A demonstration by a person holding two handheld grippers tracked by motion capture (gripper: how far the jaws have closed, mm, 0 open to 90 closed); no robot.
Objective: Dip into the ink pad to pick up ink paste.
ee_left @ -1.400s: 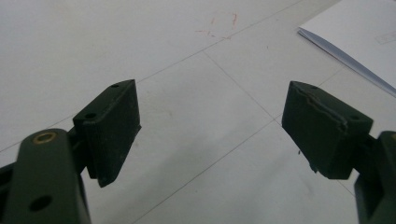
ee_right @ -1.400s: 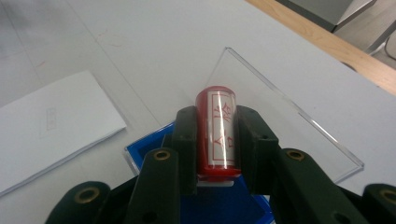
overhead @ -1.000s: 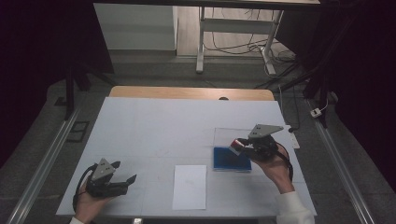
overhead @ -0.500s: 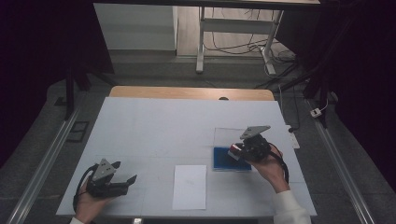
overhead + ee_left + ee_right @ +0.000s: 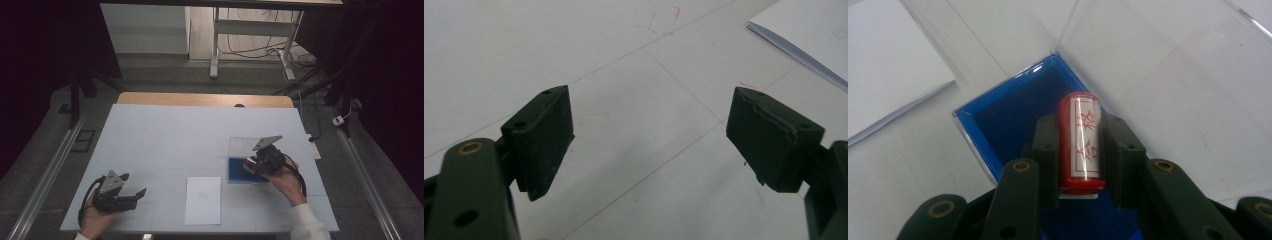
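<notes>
1. A red cylinder [image 5: 1080, 142] with a white label bearing red characters is clamped between the jaws of the right tool [image 5: 252, 165], seen close up in the right gripper view.
2. The cylinder is held over the blue tray [image 5: 1013, 110] of a box; whether it touches the blue lining cannot be told.
3. The clear lid [image 5: 1168, 75] of the box is laid open, flat on the surface beyond the tray.
4. In the high view the blue tray [image 5: 237, 170] is placed at the right of the white surface [image 5: 165, 130], with the right hand [image 5: 280, 175] just beside it.
5. A white sheet of paper [image 5: 203, 200] is laid near the front edge, between the two tools.
6. The left tool [image 5: 140, 194] is held at the front left, jaws spread wide with nothing between them.
7. In the left gripper view only bare surface is seen between the jaws, with a paper corner [image 5: 804, 35] at the upper right.
</notes>
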